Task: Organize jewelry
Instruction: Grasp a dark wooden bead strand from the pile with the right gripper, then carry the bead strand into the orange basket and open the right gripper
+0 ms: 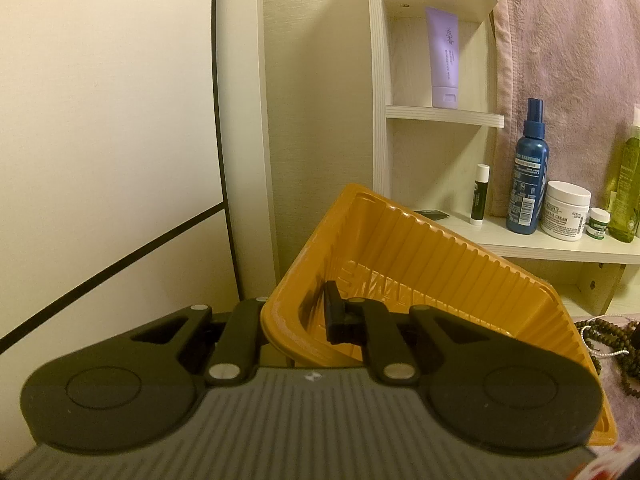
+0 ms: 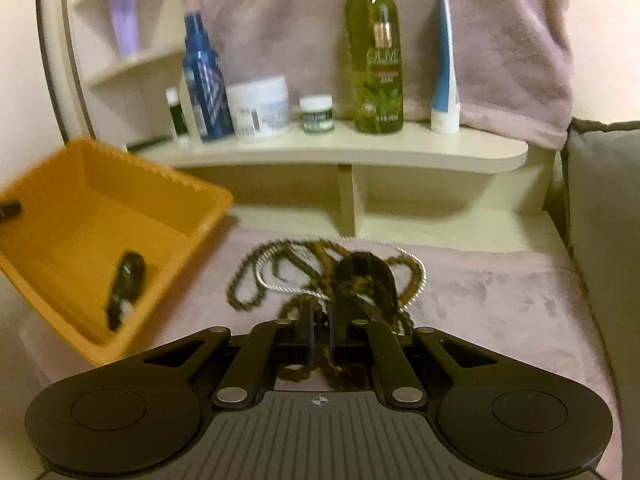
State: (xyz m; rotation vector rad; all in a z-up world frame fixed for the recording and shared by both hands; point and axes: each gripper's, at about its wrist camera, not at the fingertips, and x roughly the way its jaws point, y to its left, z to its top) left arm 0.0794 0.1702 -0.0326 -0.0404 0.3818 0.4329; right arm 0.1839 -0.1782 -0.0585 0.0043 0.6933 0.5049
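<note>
As seen from the left wrist view, the left tool [image 1: 298, 312] is clenched on the near wall of an orange plastic tray [image 1: 400, 256]: one finger sits inside the tray, the other outside, with the rim pinched between them. The tray is tilted, its ribbed far wall raised toward the shelf [image 1: 560, 246]; the part of its floor that shows here holds nothing. On the shelf stand a lip balm stick [image 1: 480, 194], a blue spray bottle [image 1: 529, 168], a white cream jar [image 1: 566, 210], a small green-labelled pot [image 1: 599, 222] and a green bottle [image 1: 626, 184]. A lilac tube [image 1: 443, 58] stands cap down in the upper compartment. At the right edge, brown bead strands [image 1: 604, 332] lie on a mauve cloth [image 1: 624, 400].

In the right wrist view, somewhat blurred, the right tool [image 2: 322, 328] has its fingers closed to a narrow gap with brown bead strands passing between them; it appears to be grasping the beads. The rest of the jewelry pile [image 2: 320, 272], bead necklaces mixed with a pale silvery chain [image 2: 276, 284], rests on the mauve cloth just ahead of the tool. A dark rounded object [image 2: 362, 270] lies on the pile; what it is cannot be told. To the left, the orange tray sits tilted beside the pile and contains one dark oblong item [image 2: 126, 284]. A blue-and-white tube [image 2: 444, 64] stands on the shelf.
</note>
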